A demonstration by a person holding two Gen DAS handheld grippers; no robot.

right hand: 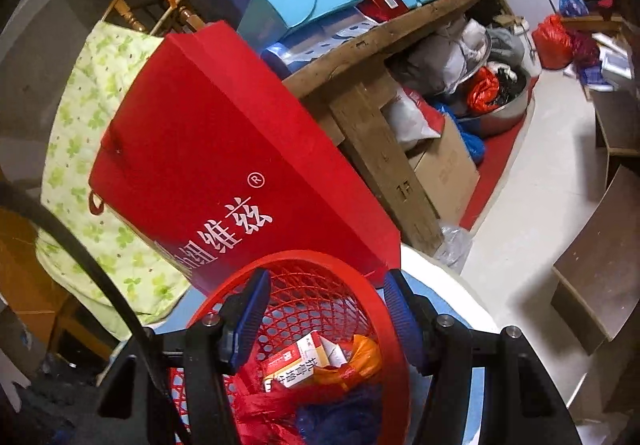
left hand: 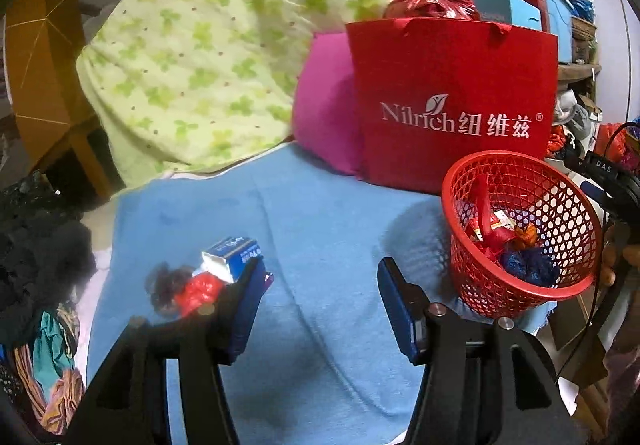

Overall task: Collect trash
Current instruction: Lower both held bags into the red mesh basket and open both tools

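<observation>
A red mesh basket point(left hand: 520, 229) stands on the blue towel point(left hand: 312, 213) at the right, holding a small carton, red and orange plastic and a blue wad. A blue-and-white carton point(left hand: 232, 255), a red plastic scrap point(left hand: 200, 291) and a dark clump point(left hand: 166, 285) lie on the towel at the left. My left gripper point(left hand: 320, 277) is open and empty, its left finger just beside the carton. My right gripper point(right hand: 324, 293) is open and empty, hovering over the basket point(right hand: 332, 269), above the carton point(right hand: 300, 361) and orange plastic point(right hand: 360, 357) inside.
A red Nilrich paper bag point(left hand: 452, 105) stands behind the basket, with a pink cushion point(left hand: 324, 105) and a green-patterned quilt point(left hand: 208, 45) to its left. Dark clothes point(left hand: 36, 237) lie at the far left. A cluttered wooden shelf point(right hand: 380, 41) and a cardboard box point(right hand: 448, 169) are at the right.
</observation>
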